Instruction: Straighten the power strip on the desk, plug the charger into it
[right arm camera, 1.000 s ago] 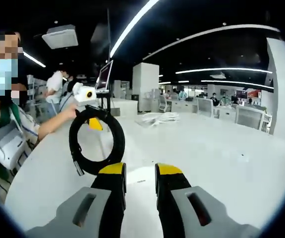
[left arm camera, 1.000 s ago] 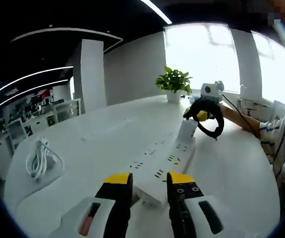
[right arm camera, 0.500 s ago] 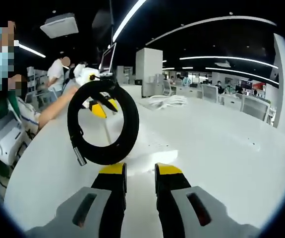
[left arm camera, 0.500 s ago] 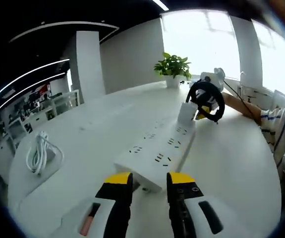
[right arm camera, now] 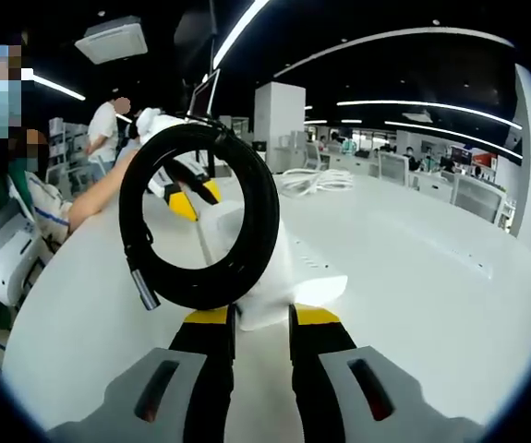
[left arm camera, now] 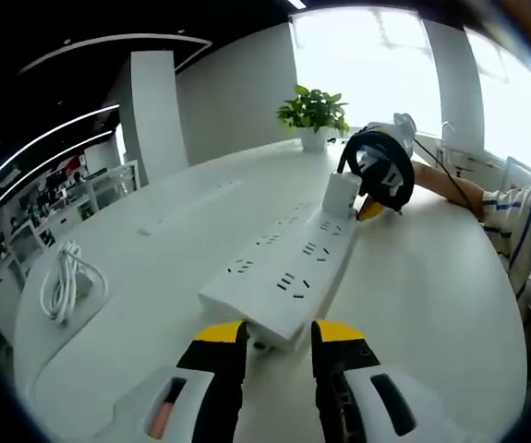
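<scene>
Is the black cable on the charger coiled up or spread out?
Coiled. The black cable forms a tight ring of several loops above the white charger block, which sits at the white power strip's far end.

Left tool (left arm camera: 279,334), right tool (right arm camera: 261,317): jaws parted.
</scene>
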The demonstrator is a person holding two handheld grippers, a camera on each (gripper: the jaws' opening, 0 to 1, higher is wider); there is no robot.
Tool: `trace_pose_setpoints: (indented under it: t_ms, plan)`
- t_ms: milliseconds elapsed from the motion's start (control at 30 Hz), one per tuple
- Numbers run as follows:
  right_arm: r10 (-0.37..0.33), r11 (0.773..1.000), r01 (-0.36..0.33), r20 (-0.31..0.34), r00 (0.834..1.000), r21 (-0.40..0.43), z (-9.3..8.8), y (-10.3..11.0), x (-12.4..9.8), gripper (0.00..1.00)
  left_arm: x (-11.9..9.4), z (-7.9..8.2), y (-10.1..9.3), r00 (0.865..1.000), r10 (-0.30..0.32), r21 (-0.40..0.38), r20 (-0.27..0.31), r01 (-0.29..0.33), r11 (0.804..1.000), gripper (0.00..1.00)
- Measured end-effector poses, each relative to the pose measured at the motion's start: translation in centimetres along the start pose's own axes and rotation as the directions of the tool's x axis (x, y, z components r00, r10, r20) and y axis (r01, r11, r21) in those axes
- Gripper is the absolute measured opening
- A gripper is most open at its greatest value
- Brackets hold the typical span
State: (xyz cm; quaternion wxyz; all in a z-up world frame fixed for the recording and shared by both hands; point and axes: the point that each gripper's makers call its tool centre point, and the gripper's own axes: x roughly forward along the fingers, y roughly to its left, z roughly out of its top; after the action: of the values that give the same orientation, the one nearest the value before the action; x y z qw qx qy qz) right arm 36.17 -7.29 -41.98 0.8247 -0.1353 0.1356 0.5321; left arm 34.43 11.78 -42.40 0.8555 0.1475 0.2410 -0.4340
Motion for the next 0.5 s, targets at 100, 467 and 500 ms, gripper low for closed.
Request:
trace_pose_setpoints:
  t_ms: [100,467,500]
  plan:
    - [-0.006,1.000,0.006,-0.005,1.000,-0.004,-0.01,0.00,0.00,0.22,0.05,-0.06,0.00,1.000,0.003,0.002,0.000,-0.003,1.000,0.28]
    - [-0.021,1.000,0.022,-0.016,1.000,0.006,-0.09,-0.04,0.14,0.23,0.36,0.07,0.25,1.000,0.012,-0.023,0.023,-0.011,1.000,0.27]
    - [-0.023,1.000,0.023,-0.016,1.000,0.007,-0.10,-0.10,0.13,0.23,0.43,0.11,0.30,1.000,0.016,-0.021,0.024,-0.015,1.000,0.27]
